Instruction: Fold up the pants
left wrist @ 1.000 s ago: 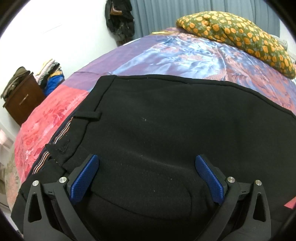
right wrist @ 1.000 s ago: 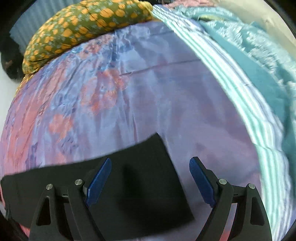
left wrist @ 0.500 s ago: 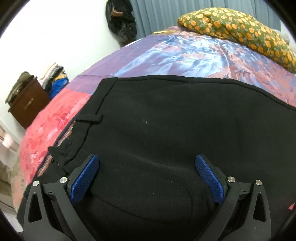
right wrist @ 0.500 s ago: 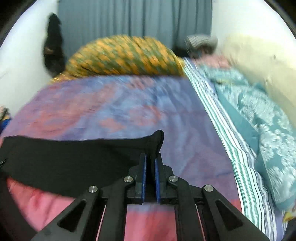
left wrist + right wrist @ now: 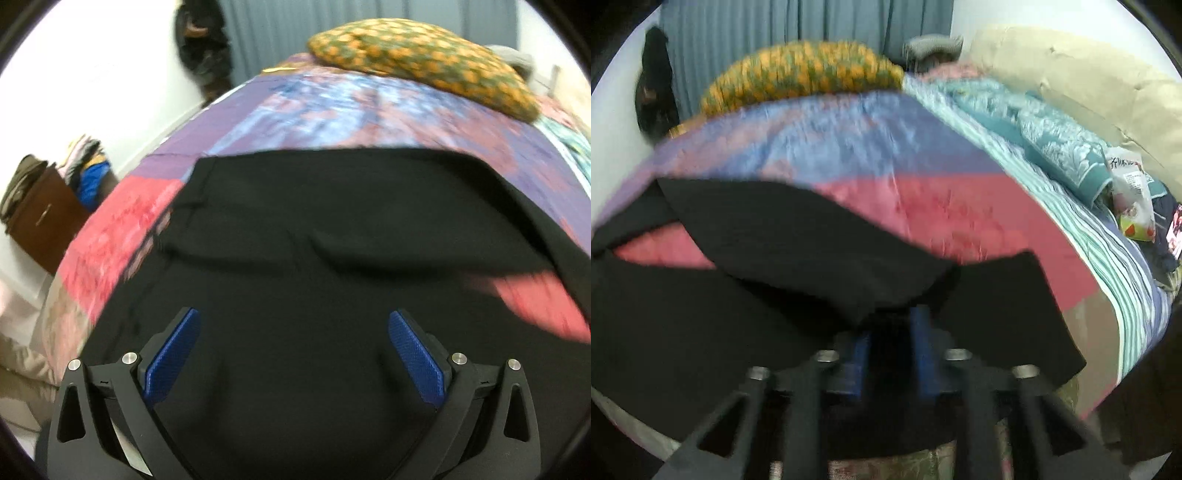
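Black pants (image 5: 332,229) lie across the bed, waistband end at the left. My left gripper (image 5: 293,350) is open and hovers over the black cloth, holding nothing. My right gripper (image 5: 892,325) is shut on the leg end of the pants (image 5: 798,258) and holds it lifted toward me, so the cloth drapes over the blue pads (image 5: 921,332) and hides the fingertips. The lifted leg doubles over the rest of the pants. Both views are blurred by motion.
The bed has a red and purple satin cover (image 5: 923,206). An orange-spotted pillow (image 5: 417,55) lies at the far end. A teal blanket (image 5: 1052,140) and a plastic bag (image 5: 1130,192) are at the right. A brown cabinet (image 5: 40,218) stands at the left.
My right gripper closed on the pant leg end and has pulled it up and back toward me. The left gripper has backed away a little; a fold now crosses the cloth.
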The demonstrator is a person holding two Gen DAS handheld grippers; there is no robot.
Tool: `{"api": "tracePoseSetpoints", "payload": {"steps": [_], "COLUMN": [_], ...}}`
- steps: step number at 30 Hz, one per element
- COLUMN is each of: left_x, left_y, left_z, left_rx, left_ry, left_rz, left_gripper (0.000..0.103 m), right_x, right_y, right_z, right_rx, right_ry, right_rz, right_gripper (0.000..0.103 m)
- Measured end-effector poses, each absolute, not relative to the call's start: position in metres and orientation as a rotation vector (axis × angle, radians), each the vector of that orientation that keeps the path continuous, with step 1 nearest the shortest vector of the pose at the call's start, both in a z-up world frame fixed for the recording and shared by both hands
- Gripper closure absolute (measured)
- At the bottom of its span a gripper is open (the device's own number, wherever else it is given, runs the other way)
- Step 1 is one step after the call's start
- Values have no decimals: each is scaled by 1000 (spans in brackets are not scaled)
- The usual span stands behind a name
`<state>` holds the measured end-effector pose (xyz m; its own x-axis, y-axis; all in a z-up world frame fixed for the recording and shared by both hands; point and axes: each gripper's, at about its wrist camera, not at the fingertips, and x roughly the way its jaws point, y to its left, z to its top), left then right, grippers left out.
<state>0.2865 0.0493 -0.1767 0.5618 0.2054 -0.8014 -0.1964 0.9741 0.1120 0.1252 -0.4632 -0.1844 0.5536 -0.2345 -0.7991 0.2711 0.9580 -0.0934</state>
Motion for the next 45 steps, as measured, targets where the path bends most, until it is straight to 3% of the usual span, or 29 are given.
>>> {"api": "tracePoseSetpoints", "payload": {"steps": [1, 3, 5, 7, 17, 28, 45], "left_x": [266, 240, 225, 212, 224, 228, 238], "left_y": [41, 30, 25, 23, 20, 27, 43], "left_z": [-179, -182, -185, -189, -169, -204, -220], "left_rx": [24, 48, 72, 103, 81, 75, 16], "left_ry": [944, 941, 941, 940, 836, 933, 1027], "left_rz": [211, 185, 173, 168, 236, 244, 242], "left_gripper": [1, 1, 1, 1, 1, 1, 0], "right_x": [129, 124, 111, 97, 50, 71, 95], "right_y": [-464, -468, -472, -472, -423, -318, -302], "right_z": [-188, -185, -175, -165, -130, -153, -188], "right_rx": [38, 79, 111, 135, 237, 167, -30], "right_ry": [960, 947, 893, 836, 669, 776, 833], "right_rz": [-312, -318, -357, -430, -385, -15, -86], "right_gripper": [46, 44, 28, 18, 18, 18, 18]}}
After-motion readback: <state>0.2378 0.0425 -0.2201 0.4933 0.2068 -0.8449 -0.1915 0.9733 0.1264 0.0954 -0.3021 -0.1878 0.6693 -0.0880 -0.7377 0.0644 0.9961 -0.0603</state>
